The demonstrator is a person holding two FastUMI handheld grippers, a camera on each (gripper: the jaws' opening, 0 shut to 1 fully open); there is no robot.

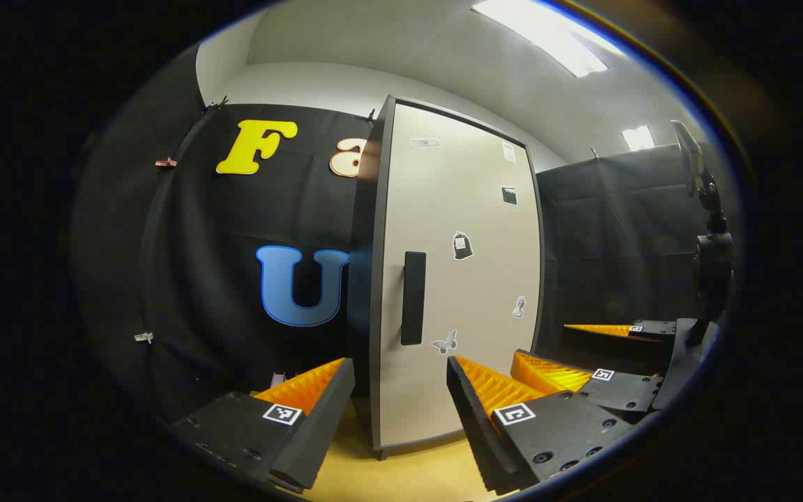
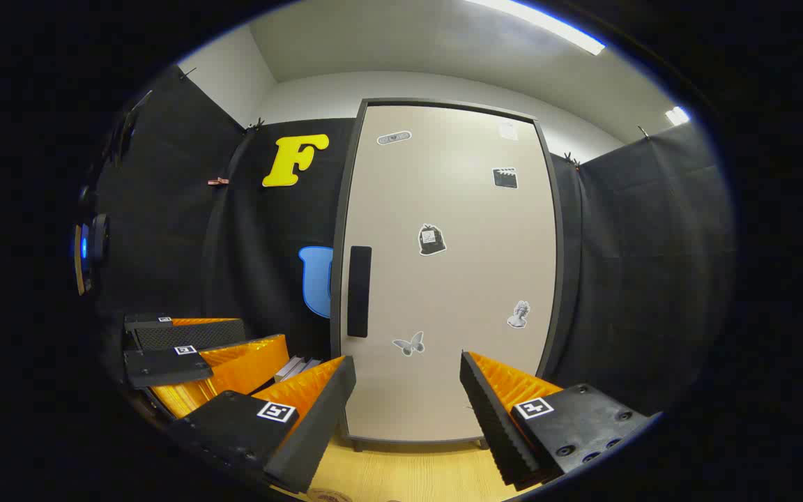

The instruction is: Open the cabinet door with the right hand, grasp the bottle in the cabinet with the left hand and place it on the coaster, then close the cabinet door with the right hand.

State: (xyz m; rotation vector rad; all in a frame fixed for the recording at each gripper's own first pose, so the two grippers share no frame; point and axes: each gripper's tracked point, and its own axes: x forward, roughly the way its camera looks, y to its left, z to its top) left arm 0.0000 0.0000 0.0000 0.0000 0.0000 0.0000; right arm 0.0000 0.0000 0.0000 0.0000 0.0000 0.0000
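— Where does the cabinet stand relative to the grippers?

— Straight ahead of both. In the right gripper view the cabinet door (image 2: 447, 272) is closed and faces the right gripper (image 2: 407, 390) squarely, its dark handle (image 2: 359, 291) upright near the door's left edge, above and just left of the gap between the fingers. The gripper is apart from the door, touching nothing.

— And the left one?

— The left gripper (image 1: 400, 394) sees the cabinet (image 1: 454, 272) at an angle, with the handle (image 1: 413, 298) above its finger gap. The other gripper shows off to the right in that view.

— Are the jaws closed?

— No, both stand wide apart, holding nothing.

— How are they posed?

— Level, pointing forward, low over the pale wooden table (image 2: 401, 474), side by side.

— Anything on the door?

— A few small stickers, one a butterfly (image 2: 408, 344).
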